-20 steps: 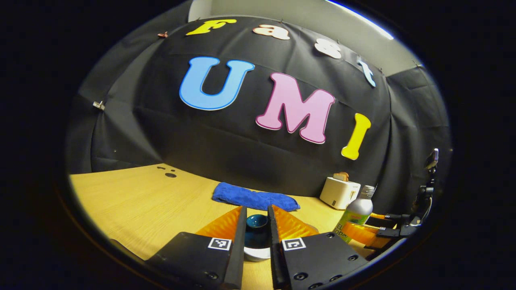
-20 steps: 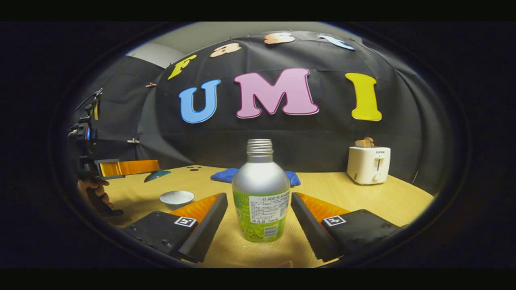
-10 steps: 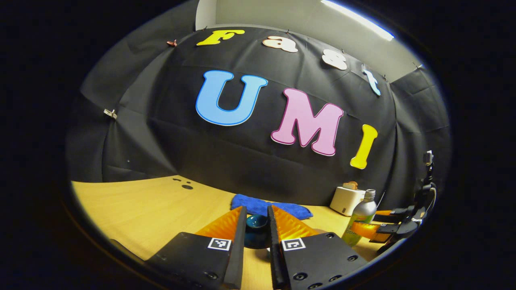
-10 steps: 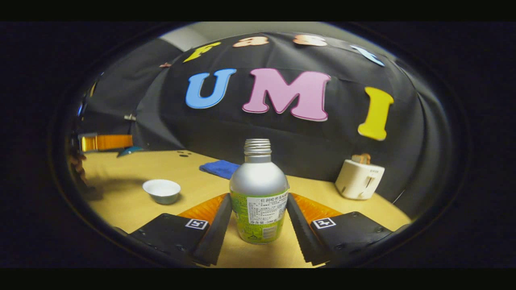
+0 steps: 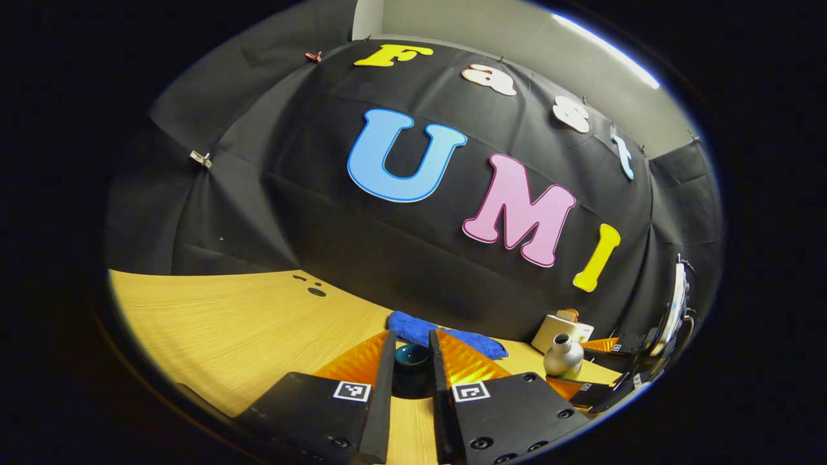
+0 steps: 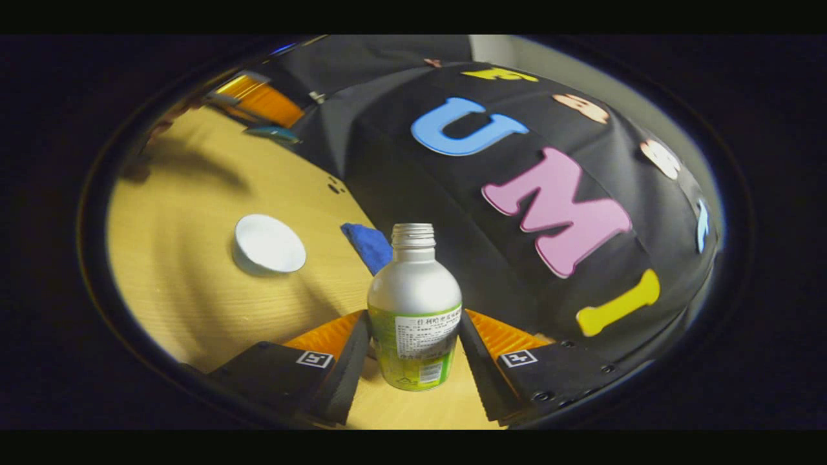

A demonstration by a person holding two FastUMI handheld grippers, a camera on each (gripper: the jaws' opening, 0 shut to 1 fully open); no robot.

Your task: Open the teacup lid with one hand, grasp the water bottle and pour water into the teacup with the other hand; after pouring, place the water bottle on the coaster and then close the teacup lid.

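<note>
Right gripper view: fingers clamp water bottle, tilted, teacup apart; left fingers pinch lid

Both fisheye views are strongly bent toward their edges, and the right gripper view is tilted and slightly smeared. The table is lit warmly from above by a ceiling strip light, while soft shadows are cast near its far left edge.
</note>
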